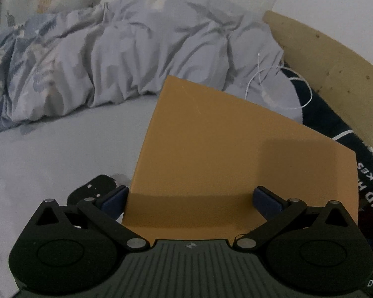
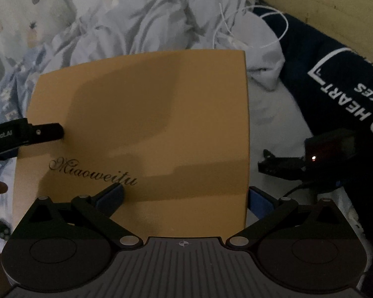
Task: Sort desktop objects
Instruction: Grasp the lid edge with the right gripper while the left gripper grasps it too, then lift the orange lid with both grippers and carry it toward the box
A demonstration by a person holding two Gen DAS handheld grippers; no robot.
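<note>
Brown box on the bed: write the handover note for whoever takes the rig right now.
Left gripper: open, jaws spread over the brown box at its left edge, not gripping.
Right gripper: open, jaws straddling the box's right edge.
Box lies flat on the bed sheet, lid reading "Miaoweitu". A black device with a lit red light sits right of it.
Done: nothing visibly sorted. Left: grip and place the box.

Left gripper and right gripper: black linkage arms, silver pivot screws, blue pads, ribbed grey body.
</note>
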